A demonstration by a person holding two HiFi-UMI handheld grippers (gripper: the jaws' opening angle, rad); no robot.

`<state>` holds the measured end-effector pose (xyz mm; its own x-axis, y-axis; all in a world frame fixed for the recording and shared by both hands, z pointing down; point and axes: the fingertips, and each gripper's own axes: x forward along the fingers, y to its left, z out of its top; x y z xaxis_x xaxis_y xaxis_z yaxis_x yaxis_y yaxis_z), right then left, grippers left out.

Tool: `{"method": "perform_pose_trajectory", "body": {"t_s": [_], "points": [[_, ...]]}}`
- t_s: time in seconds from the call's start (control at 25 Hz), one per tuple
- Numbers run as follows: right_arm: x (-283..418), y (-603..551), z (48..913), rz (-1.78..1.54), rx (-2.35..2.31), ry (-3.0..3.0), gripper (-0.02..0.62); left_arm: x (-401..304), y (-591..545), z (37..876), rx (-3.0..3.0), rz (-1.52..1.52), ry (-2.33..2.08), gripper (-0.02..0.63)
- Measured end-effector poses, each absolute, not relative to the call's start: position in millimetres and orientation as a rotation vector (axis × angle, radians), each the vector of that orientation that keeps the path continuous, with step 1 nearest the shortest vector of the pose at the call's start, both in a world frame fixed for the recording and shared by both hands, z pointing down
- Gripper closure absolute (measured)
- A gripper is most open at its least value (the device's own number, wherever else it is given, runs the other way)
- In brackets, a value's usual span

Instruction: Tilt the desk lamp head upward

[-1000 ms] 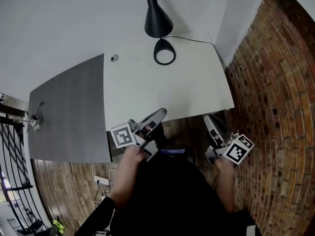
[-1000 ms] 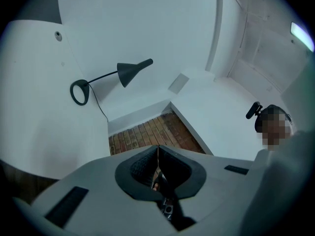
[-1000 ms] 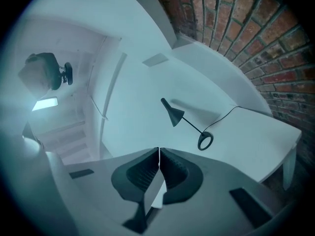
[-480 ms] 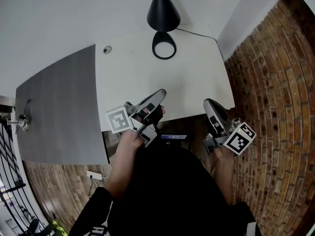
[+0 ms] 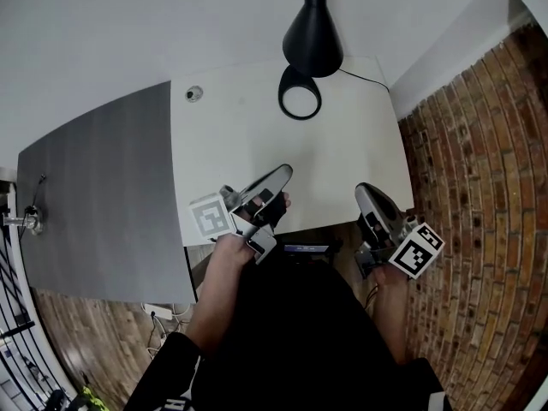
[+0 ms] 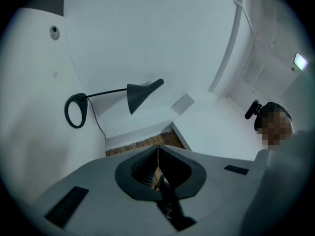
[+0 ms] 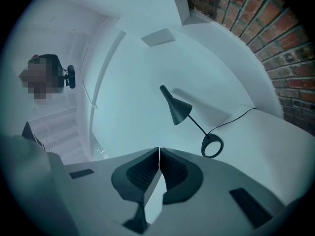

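We look down on a white worktop (image 5: 342,169) set against a white wall, with brick-patterned floor (image 5: 479,187) to its right and a dark grey panel (image 5: 103,187) along its left edge. The black desk lamp (image 5: 312,37) with the cone-shaped head stands at the far edge, near the far right corner, on its ring-shaped base (image 5: 300,93). Our left gripper (image 5: 281,175) hangs over the near edge and our right gripper (image 5: 363,192) by the near right corner. Both are clenched on nothing, well apart from the lamp.

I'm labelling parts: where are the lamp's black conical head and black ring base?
Black conical lamp head (image 5: 312,41), head view, middle of shade.
Black ring lamp base (image 5: 289,77), head view, its upper left rim.
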<state>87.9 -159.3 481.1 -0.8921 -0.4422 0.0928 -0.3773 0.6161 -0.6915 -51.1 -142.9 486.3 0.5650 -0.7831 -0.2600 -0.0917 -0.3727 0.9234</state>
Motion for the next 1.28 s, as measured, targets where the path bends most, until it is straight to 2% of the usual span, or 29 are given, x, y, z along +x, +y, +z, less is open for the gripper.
{"method": "perform_pose_trajectory", "body": {"t_s": [0.44,0.84,1.28], "points": [[52,-169,485,-1.152,-0.728,2.822,0.580,-91,-150,497,1.805,-0.971,-0.725,0.592],[21,-203,486,-1.166,-0.543,2.869,0.578,-115,-168,506,1.777,-0.993,-0.861,0.592],[10,-262,487,-1.547,-0.063,2.600,0.578,-74,-222,493,1.831,-0.869,-0.985,0.592]]}}
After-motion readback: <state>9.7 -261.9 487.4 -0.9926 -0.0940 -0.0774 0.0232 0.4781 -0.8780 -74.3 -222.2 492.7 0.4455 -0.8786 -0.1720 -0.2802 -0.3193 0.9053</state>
